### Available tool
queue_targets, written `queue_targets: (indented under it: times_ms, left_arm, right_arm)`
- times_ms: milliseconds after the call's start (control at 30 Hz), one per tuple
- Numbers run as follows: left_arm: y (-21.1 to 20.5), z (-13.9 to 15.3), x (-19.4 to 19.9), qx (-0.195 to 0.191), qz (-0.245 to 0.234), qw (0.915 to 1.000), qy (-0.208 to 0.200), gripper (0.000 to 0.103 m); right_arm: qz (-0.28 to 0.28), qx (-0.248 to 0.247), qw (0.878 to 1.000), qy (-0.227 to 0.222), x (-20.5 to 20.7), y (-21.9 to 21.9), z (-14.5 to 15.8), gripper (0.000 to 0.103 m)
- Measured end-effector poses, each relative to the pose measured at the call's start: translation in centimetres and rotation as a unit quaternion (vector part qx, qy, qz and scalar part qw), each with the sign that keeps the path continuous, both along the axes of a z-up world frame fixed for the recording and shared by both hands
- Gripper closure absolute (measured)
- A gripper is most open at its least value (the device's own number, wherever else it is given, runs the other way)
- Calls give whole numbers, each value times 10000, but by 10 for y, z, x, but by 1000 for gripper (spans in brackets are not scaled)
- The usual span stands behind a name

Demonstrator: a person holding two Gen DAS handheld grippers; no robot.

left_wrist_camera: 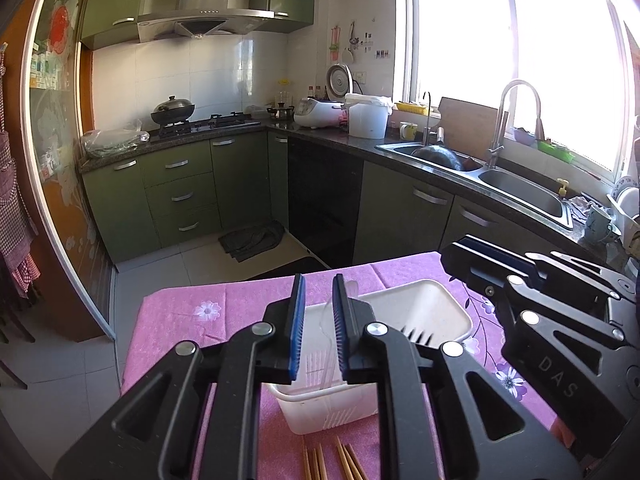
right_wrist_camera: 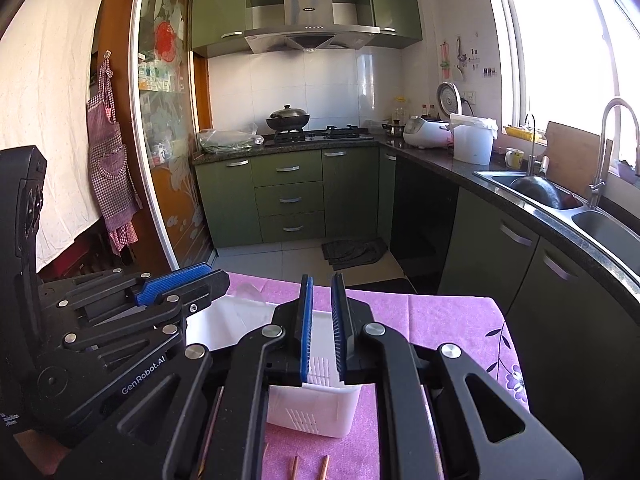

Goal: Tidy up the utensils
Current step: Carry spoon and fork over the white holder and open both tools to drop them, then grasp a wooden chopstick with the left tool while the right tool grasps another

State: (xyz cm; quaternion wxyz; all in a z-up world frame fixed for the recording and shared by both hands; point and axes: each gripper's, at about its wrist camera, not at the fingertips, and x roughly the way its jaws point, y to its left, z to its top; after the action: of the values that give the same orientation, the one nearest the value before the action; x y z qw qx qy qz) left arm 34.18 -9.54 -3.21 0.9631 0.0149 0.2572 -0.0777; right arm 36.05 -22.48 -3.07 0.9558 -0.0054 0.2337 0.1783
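Observation:
A white plastic utensil basket stands on the purple flowered tablecloth; it also shows in the right wrist view. A clear plastic spoon stands in the basket, and a black fork shows by its rim. Several wooden chopsticks lie in front of the basket, and their tips show in the right wrist view. My left gripper hovers over the basket, jaws slightly apart with the spoon seen between them. My right gripper hovers over it too, jaws slightly apart and empty.
The table stands in a kitchen with green cabinets. A counter with a double sink and tap runs along the right under a bright window. A stove with a covered wok is at the back. A dark mat lies on the floor.

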Motion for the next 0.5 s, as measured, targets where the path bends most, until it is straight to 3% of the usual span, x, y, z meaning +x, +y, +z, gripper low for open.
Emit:
queue_targets:
  times_ms: [233, 300, 400, 500]
  left_arm:
    - [3, 17, -30, 16, -81, 10000, 13, 90]
    - [7, 18, -41, 66, -52, 9999, 134, 90]
    - [18, 9, -54, 40, -31, 9981, 616, 90]
    - [27, -18, -60, 34, -27, 9907, 1362, 90]
  right_arm:
    - [111, 193, 9997, 72, -34, -22, 23, 93]
    - [144, 205, 9994, 237, -44, -33, 27, 88]
    - [196, 48, 9972, 714, -56, -46, 19, 86]
    - [379, -258, 9890, 1408, -61, -49, -5, 78]
